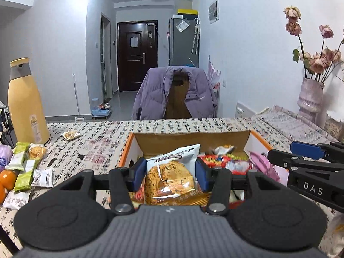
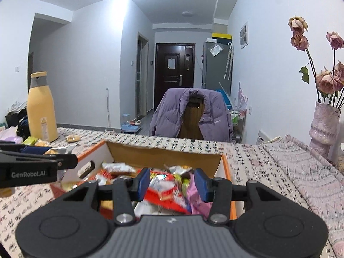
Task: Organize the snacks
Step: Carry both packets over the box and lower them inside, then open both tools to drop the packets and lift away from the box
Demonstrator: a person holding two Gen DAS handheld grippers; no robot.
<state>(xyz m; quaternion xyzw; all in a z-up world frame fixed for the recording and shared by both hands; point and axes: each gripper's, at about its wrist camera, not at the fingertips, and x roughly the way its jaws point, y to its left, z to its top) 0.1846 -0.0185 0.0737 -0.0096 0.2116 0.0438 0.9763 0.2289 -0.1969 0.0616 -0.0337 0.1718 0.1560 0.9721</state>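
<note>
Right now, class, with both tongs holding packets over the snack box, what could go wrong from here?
1. The left tongs pinch only the sides of the cracker packet; it could slip back into the cardboard box.
2. The right tongs grip a red packet that looks blurred, so it may be swinging loose.
3. Both tongs are close and could collide.

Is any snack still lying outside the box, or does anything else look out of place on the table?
Yes. One small snack packet lies alone on the tablecloth beside the yellow bottle, apart from the cardboard box. More wrapped snacks and oranges lie loose at the table's left edge. Nothing looks spilled or damaged.
</note>
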